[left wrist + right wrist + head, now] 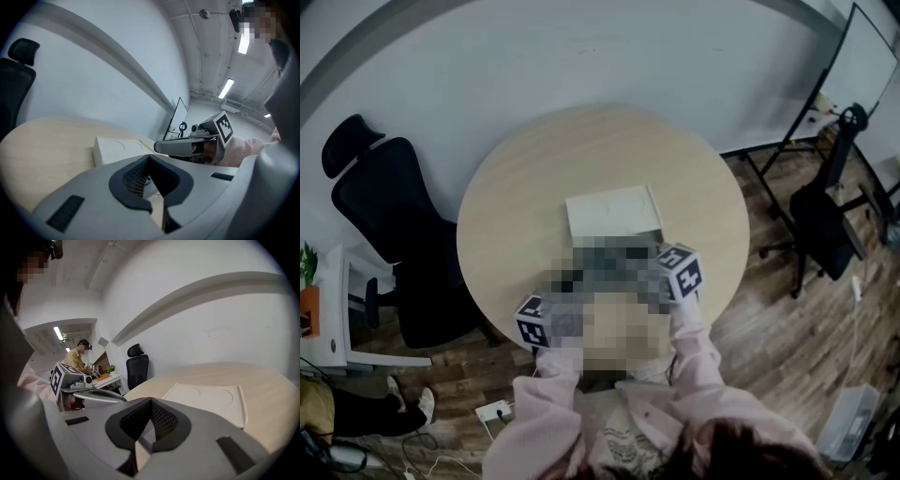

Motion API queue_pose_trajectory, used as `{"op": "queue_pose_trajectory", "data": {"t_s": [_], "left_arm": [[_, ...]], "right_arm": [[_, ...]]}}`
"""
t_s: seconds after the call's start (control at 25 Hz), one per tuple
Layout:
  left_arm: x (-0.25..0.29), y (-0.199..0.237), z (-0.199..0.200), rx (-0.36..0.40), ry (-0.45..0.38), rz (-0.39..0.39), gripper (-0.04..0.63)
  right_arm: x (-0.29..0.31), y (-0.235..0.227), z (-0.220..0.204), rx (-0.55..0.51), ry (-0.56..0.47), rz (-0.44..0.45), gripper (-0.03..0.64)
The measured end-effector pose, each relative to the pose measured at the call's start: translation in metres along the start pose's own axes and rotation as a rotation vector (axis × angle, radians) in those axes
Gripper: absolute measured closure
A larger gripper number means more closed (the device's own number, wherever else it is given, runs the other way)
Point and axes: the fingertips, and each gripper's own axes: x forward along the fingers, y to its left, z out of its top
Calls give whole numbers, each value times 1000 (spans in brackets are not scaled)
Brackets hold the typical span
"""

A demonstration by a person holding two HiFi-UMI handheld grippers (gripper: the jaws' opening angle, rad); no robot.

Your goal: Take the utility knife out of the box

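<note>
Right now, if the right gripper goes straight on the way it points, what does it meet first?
Probably the box on the table: the right gripper, jaws shut, points slightly down toward its closed top, and nothing shows between them. Depth is unclear, so it may catch the near edge first.

I see a round pale-wood table (516,206); a black office chair (389,216) at its left; another dark chair (825,220) far right; a power strip (494,410) on the near floor (750,328).

No legible text or numbers; only black-and-white square markers (690,276) on two cubes (532,322)
</note>
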Motion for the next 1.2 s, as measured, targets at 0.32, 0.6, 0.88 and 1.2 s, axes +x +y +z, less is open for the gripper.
{"op": "queue_pose_trajectory", "data": {"t_s": [0.32, 0.6, 0.88, 1.2], "left_arm": [[5, 11, -19, -86, 33, -1, 584], [13, 21, -35, -145, 63, -6, 584], [22, 21, -47, -170, 102, -23, 584], [29, 22, -57, -232, 114, -41, 584]], "right_arm": [[22, -7, -22, -15, 137, 44, 627], [33, -12, -40, -14, 228, 71, 627], [40, -22, -61, -24, 326, 87, 627], [47, -28, -79, -90, 446, 97, 626]]}}
